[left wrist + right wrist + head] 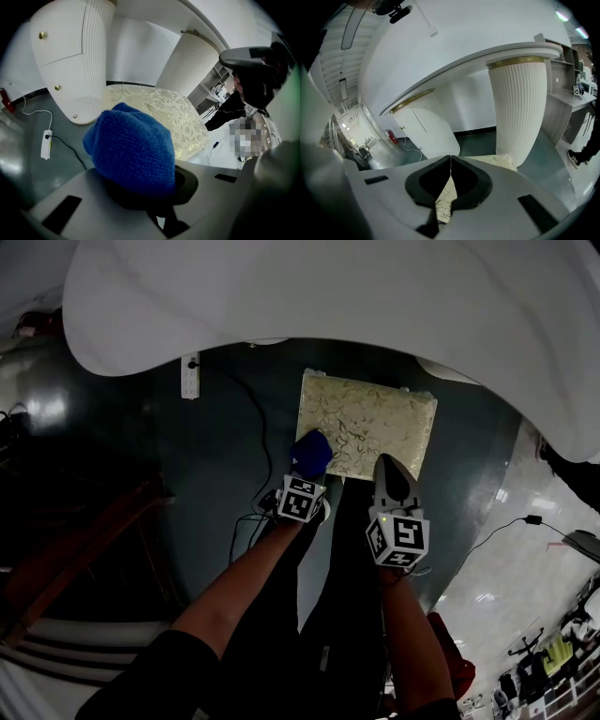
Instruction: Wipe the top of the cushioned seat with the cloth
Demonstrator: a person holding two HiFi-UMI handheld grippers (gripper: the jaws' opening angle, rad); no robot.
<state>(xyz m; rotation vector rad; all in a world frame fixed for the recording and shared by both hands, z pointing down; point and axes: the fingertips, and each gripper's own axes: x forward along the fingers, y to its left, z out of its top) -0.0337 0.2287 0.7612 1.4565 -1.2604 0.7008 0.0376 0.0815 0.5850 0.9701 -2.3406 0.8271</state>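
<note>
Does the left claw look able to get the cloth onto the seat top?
Probably yes: the left claw, shut on the blue cloth, hangs at the near left corner of the cushioned seat, nothing between; the right claw sits aside.

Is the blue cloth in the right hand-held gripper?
No, the blue cloth sits in the left hand-held gripper; the right hand-held gripper is shut and empty.

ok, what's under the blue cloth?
In the head view, the near-left corner of the cushioned seat. The left gripper is shut on the blue cloth; contact with the seat is hidden.
</note>
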